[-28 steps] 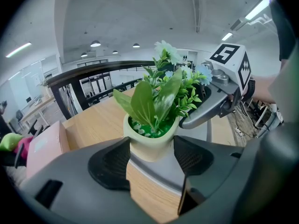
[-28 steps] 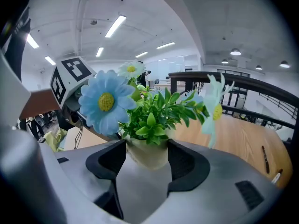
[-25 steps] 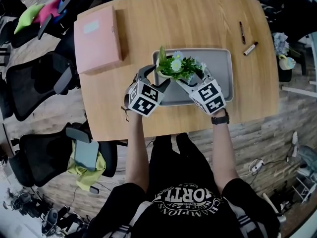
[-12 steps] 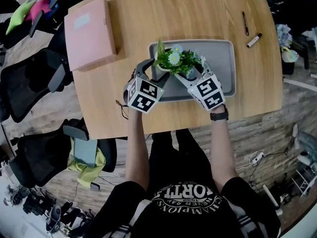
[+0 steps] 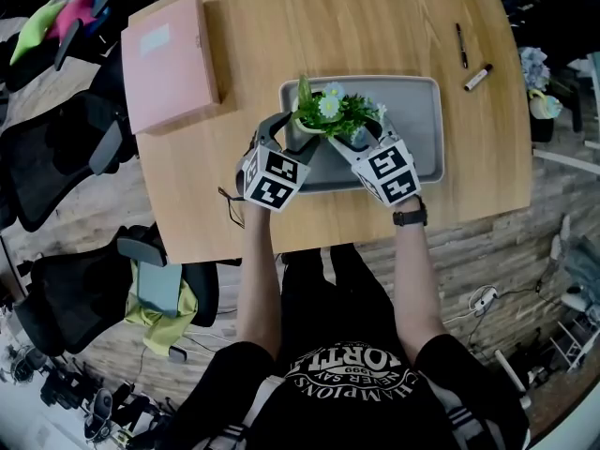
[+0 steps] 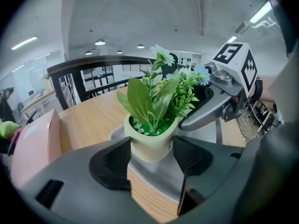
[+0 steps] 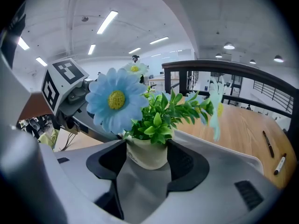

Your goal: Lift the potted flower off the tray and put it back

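Tiny change: the cream pot of fake flowers [image 5: 330, 115], with the left gripper [image 5: 298, 139] and right gripper [image 5: 367, 139] on it, sank a touch toward the grey rectangular tray [image 5: 412, 120]. The wooden table [image 5: 375, 26] sits higher in frame.

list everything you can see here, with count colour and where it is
table: 1, light wood, fills the upper middle of the head view
tray: 1, grey, on the table in front of the person
potted flower: 1, cream pot, green leaves, pale blue and white blooms, at the tray's left part
box: 1, pink, flat on the table's left part
pen: 1, black, table's right part
marker: 1, white with a dark cap, beside the pen
office chairs: several, black, left of the table
cloth: 1, yellow-green, on the lower-left chair
watch: 1, black, right wrist
left gripper: 1, grey, closed on the pot
right gripper: 1, grey, closed on the pot's other side
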